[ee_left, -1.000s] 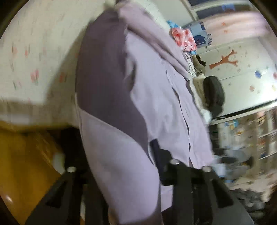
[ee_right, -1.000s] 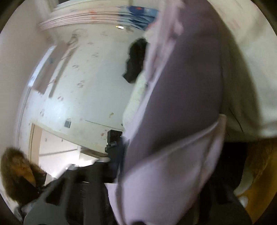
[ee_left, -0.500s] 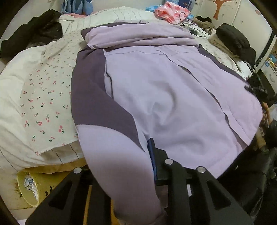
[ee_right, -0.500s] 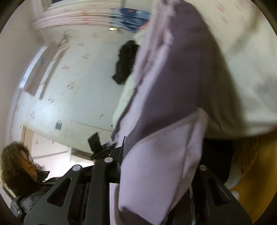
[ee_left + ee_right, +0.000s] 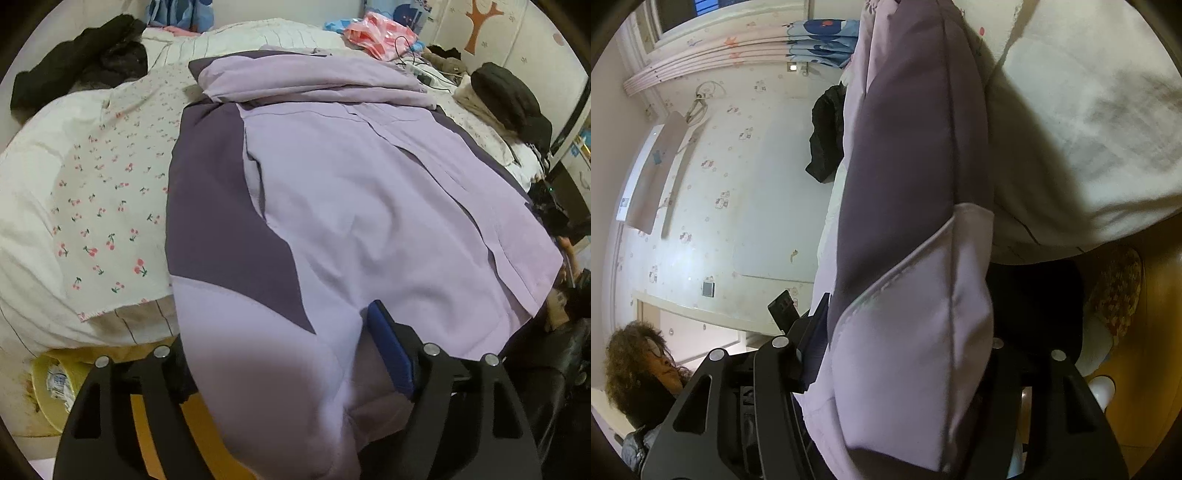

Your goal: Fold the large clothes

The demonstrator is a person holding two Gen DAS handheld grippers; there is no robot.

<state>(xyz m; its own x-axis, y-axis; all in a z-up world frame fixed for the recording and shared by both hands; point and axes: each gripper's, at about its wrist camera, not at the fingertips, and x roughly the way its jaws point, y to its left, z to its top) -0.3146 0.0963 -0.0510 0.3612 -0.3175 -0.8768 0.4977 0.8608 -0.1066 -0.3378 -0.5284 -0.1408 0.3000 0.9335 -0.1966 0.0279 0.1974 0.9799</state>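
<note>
Both tongs opening, lilac jacket (image 5: 351,206) between jaws, bed (image 5: 44,206)

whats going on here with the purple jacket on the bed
A person with a tool in each hand is laying a large lilac and dark purple jacket flat on the bed for folding. The left tool has the jacket's lower edge between its fingers and its jaws are opening. The right tool has a sleeve end between its fingers and is opening too. No fold is made yet.
</note>
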